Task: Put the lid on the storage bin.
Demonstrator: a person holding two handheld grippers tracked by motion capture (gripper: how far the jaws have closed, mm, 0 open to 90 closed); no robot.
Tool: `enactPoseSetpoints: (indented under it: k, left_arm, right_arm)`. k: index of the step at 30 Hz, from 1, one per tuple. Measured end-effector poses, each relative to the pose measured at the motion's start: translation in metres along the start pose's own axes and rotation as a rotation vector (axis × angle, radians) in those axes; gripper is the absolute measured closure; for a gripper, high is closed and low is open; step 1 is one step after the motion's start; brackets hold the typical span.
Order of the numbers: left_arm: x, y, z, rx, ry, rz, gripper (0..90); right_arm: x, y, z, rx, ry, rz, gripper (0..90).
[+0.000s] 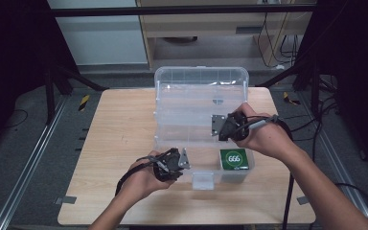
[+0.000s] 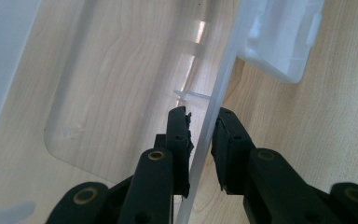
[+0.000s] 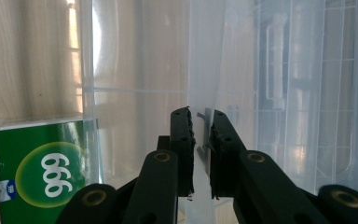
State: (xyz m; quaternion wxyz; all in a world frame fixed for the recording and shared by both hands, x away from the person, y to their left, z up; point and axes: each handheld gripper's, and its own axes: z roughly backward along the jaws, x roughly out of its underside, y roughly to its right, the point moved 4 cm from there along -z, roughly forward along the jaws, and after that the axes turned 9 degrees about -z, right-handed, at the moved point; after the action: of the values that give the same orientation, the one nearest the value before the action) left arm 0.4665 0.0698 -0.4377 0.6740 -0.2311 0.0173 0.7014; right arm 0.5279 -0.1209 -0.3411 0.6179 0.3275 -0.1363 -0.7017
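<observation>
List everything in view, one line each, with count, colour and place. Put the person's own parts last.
Storage box: one, clear plastic, lid raised at the back, centre of the table.
Latch: one, clear, on the box's near edge.
Packet: one, green with white 666, in the box's near right corner.
Table: one, light wood, under the box.
Shelf unit: one, pale wood, behind the table.
Cables: several, dark and yellow, on the floor at the back right.
Hands: two, from the near edge, each holding a gripper.
Left gripper: black, jaws astride the box's near wall.
Right gripper: black, jaws closed on a clear wall inside the box.
</observation>
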Motion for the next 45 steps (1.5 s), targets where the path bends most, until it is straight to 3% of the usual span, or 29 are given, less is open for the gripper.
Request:
enactPoseSetpoints:
  k: [21,22,24,25,26,27,29,34,35,37,38,39,40,41,43,44,45]
  left_arm:
    - [-0.002,0.002,0.0,-0.019,0.012,-0.005,76.4]
    - [-0.008,-0.021,0.002,-0.061,0.006,-0.317,76.4]
    - [-0.008,-0.021,0.002,-0.074,0.002,-0.31,76.3]
    - [-0.007,-0.021,0.004,-0.113,-0.009,-0.291,76.3]
    - [-0.007,-0.021,0.004,-0.113,-0.009,-0.291,76.3]
    - [-0.018,-0.033,0.001,-0.02,0.005,-0.548,76.3]
    - [-0.01,-0.02,0.003,-0.099,0.002,-0.302,76.6]
    - [-0.012,-0.021,0.004,-0.144,0.001,-0.29,77.2]
    - [-0.011,-0.018,0.002,-0.111,0.007,-0.266,77.2]
    - [-0.01,-0.016,0.002,-0.094,0.008,-0.255,77.1]
    - [-0.009,-0.014,0.003,-0.125,0.004,-0.215,77.1]
    - [-0.007,-0.004,0.001,-0.053,0.008,-0.113,77.1]
    - [-0.007,-0.004,0.001,-0.053,0.008,-0.113,77.1]
    - [-0.007,-0.006,0.001,-0.048,0.006,-0.145,77.0]
    - [-0.007,-0.006,0.001,-0.05,0.006,-0.149,77.0]
    - [-0.01,-0.014,0.001,-0.111,0.028,-0.219,77.0]
    - [-0.011,-0.017,0.001,-0.091,0.017,-0.278,76.9]
  right_arm:
    - [0.008,-0.019,0.009,0.001,0.04,-0.041,80.9]
    - [0.008,-0.021,0.009,0.003,0.042,-0.042,80.7]
    - [0.009,-0.023,0.01,0.002,0.039,-0.044,80.5]
    - [0.01,-0.024,0.01,0.004,0.04,-0.043,80.3]
    - [0.01,-0.024,0.01,0.004,0.04,-0.043,80.3]
    - [0.01,-0.025,0.01,0.009,0.042,-0.032,79.9]
    - [0.011,-0.026,0.011,0.02,0.028,-0.015,79.6]
    - [0.013,-0.027,0.011,0.022,0.033,-0.026,79.6]
    - [0.013,-0.027,0.012,0.02,0.035,-0.019,79.7]
    - [0.013,-0.029,0.012,0.017,0.043,-0.021,79.8]
    - [0.013,-0.029,0.012,0.017,0.043,-0.021,79.8]
    - [0.014,-0.031,0.013,0.009,0.039,-0.039,79.8]
    - [0.014,-0.031,0.013,0.009,0.039,-0.039,79.8]
    - [0.015,-0.032,0.013,0.005,0.049,-0.035,79.8]
    - [0.015,-0.034,0.014,0.002,0.051,-0.035,79.8]
    - [0.016,-0.035,0.014,0.001,0.051,-0.034,79.8]
    - [0.016,-0.036,0.014,-0.001,0.056,-0.032,79.8]
